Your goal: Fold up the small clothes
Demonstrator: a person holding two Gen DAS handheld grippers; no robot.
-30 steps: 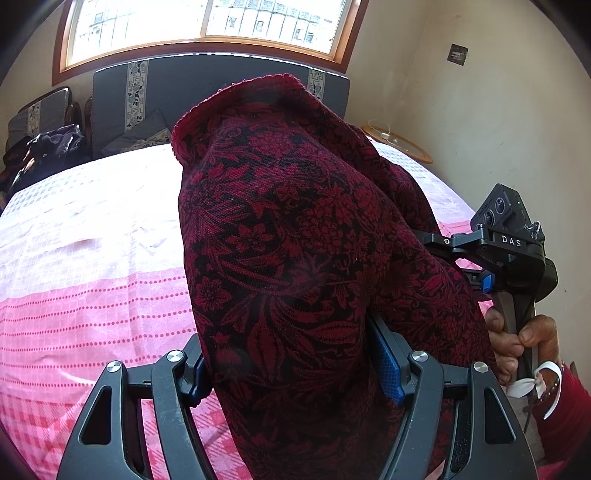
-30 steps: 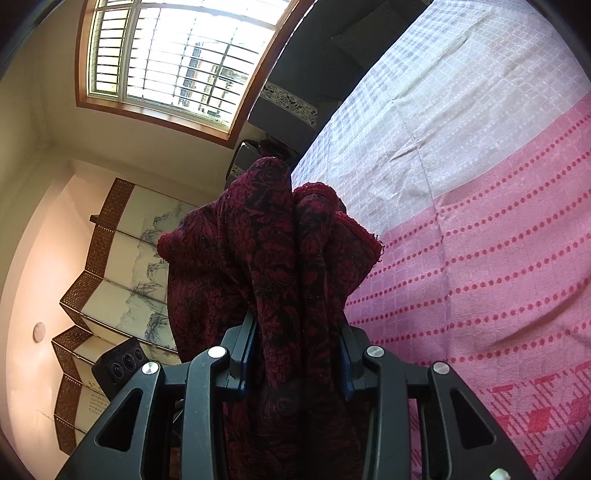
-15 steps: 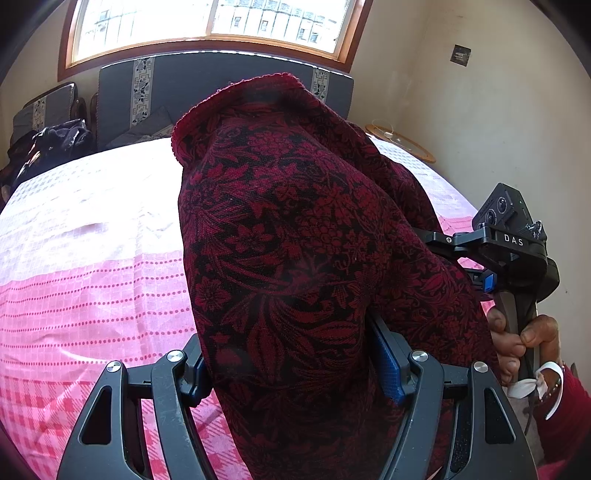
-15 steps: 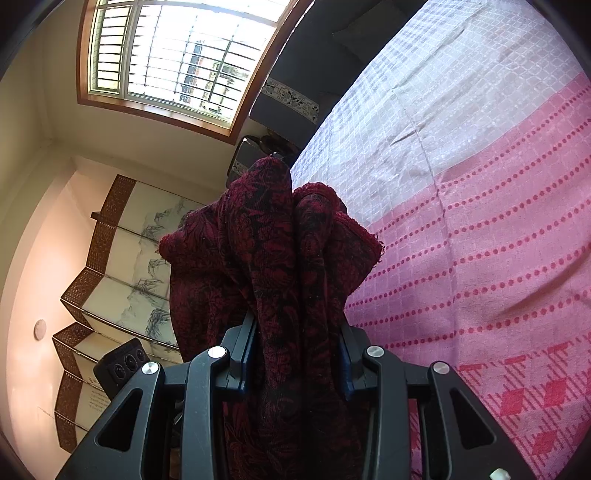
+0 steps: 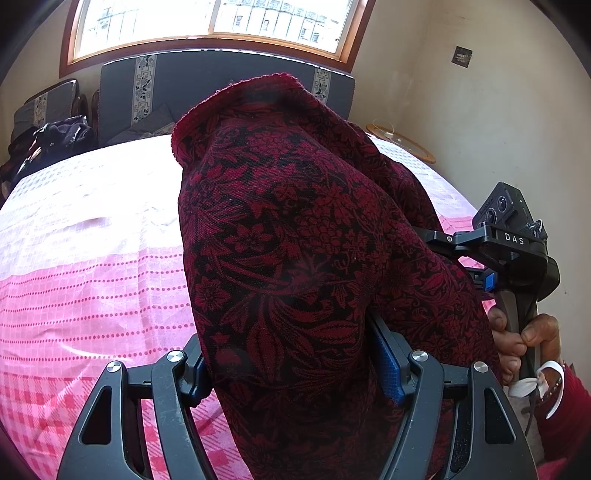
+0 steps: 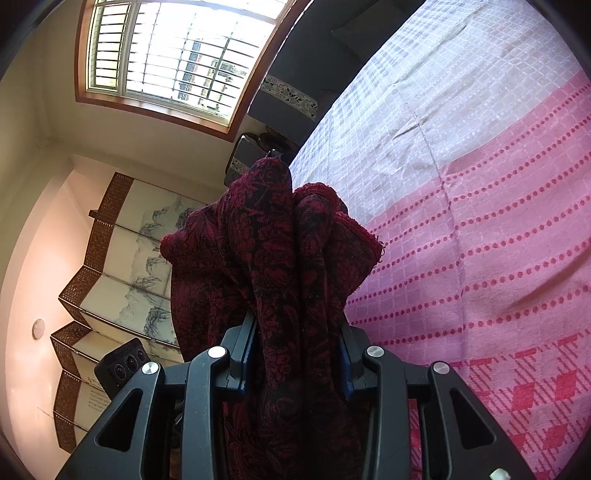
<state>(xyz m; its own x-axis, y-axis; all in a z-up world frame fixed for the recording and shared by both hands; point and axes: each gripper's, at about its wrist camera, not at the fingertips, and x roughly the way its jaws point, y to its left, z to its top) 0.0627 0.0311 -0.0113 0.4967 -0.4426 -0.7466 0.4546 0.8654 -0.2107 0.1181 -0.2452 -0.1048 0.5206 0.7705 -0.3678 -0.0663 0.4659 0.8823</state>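
Observation:
A dark red cloth with a black floral print (image 5: 295, 221) hangs in the air above the pink and white bed cover (image 5: 92, 258). My left gripper (image 5: 291, 354) is shut on a thick bundle of it, with the fabric filling the whole gap between the blue pads. My right gripper (image 6: 295, 350) is shut on a narrower bunched fold of the same cloth (image 6: 273, 240), which stands up in front of its fingers. In the left wrist view, a hand (image 5: 524, 339) holds the right gripper's handle at the far right. The cloth hides that gripper's fingertips.
The bed cover (image 6: 480, 221) spreads wide below and to the right. A dark padded headboard (image 5: 221, 85) stands under the window (image 5: 207, 26). Dark clothes (image 5: 55, 136) are piled at the far left. A folding screen (image 6: 122, 266) stands by the wall.
Both grippers keep the same hold on the cloth. Only the right wrist view drifts very slightly over the bed.

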